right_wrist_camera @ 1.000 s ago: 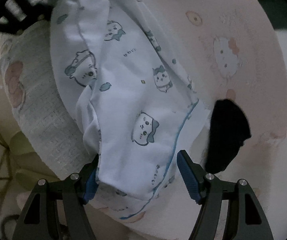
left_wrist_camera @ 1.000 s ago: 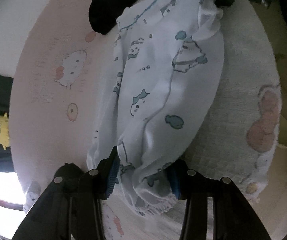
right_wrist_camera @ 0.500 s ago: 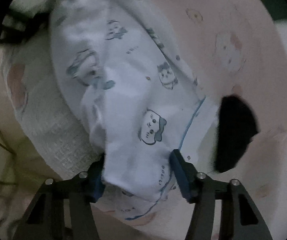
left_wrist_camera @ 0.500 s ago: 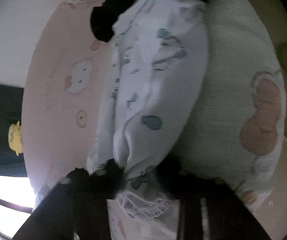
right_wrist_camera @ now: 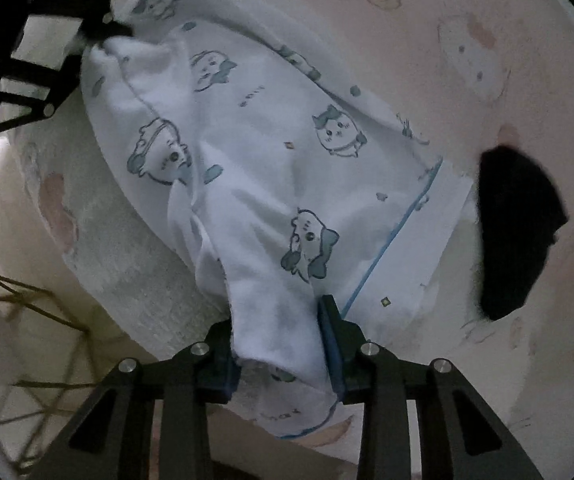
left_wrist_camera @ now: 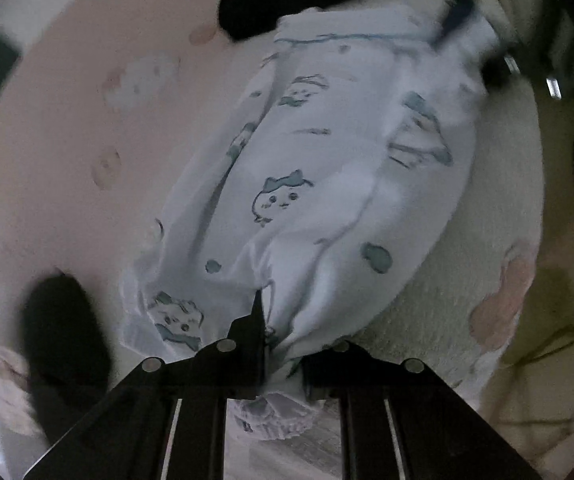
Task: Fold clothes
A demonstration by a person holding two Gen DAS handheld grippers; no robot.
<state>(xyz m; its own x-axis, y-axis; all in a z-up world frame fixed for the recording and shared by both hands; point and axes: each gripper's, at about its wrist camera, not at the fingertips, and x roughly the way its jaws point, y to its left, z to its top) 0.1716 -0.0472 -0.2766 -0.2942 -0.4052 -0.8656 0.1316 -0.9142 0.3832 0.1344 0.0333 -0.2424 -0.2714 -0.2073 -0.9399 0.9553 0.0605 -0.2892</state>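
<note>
Since one second ago both sets of jaws have gone from standing apart around the cloth to pinching it. From the left wrist view I log the left gripper clamped on a gathered edge of the white printed garment; a small ruffle of cloth pokes out behind the fingers toward 6 o'clock, and the rest fans away toward 12 o'clock, blurred by motion. From the right wrist view the right gripper has its blue pads pressed on a thick bunch of the same garment, the bunch filling the gap between them, with more cloth spilling below toward 6 o'clock. The garment stretches from these jaws up toward 11 o'clock, where the left gripper appears dark at its far end. It lies across a pale textured cushion and a pink printed sheet. A black cloth lies at 3 o'clock, just beside the garment's blue-trimmed edge.
</note>
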